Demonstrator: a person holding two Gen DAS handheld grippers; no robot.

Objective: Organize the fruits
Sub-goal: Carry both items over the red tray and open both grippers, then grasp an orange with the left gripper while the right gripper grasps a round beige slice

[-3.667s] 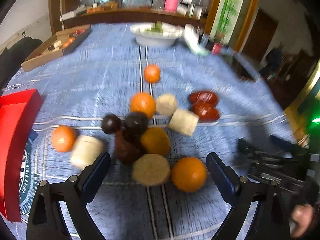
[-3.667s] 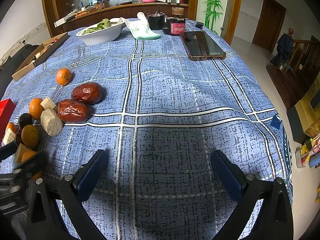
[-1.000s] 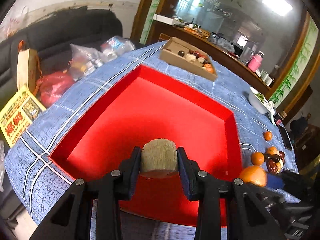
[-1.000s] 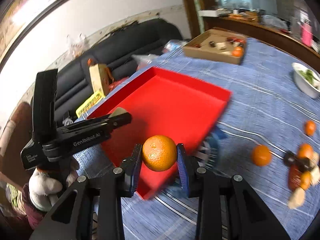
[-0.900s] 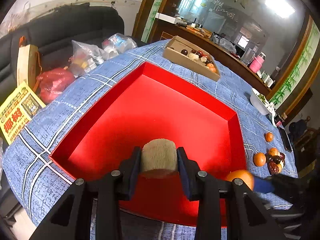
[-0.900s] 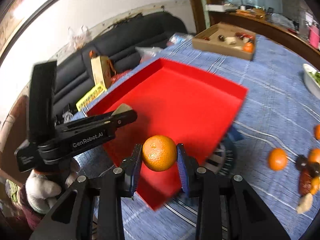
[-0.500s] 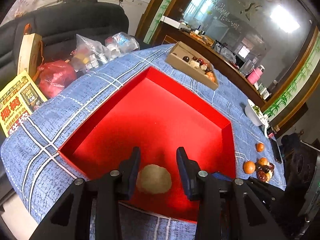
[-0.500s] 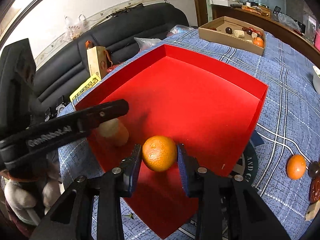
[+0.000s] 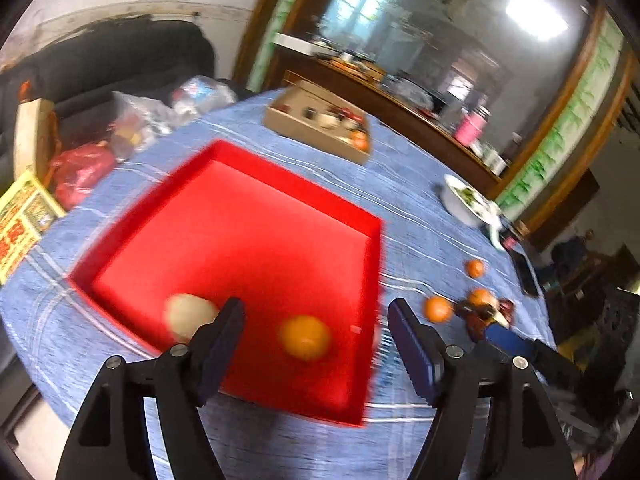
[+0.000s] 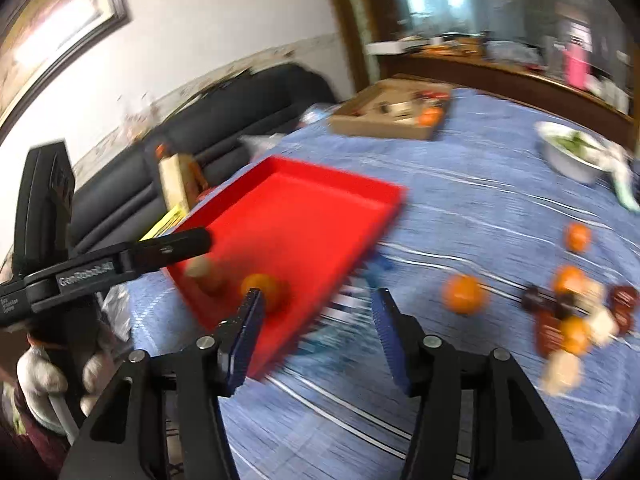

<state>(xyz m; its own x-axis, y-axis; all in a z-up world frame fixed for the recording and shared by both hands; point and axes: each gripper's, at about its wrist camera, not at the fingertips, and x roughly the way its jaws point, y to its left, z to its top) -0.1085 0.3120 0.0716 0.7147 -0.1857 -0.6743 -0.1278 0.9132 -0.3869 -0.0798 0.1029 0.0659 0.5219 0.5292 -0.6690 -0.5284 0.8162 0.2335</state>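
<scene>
Both jaws just opened, empty; orange point(image 9: 305, 337) lies in red tray point(image 9: 240, 160).

A bright red tray point(image 9: 256, 168) sits on a desk covered by a blue cloth point(image 9: 404, 184) crossed with white and dark check lines; inside lie an orange mandarin point(image 9: 305, 338) and a pale beige cylindrical piece point(image 9: 185, 314). Black-framed hand-held grippers carry dark blue pads point(image 9: 412, 344), point(image 10: 244, 332). Out on the cloth, orange mandarins point(image 10: 462, 294) mix with dark red dates point(image 10: 622, 300) and cream pieces. A tan cardboard box point(image 10: 384, 128) and a white bowl point(image 10: 568, 164) of greens stand behind
</scene>
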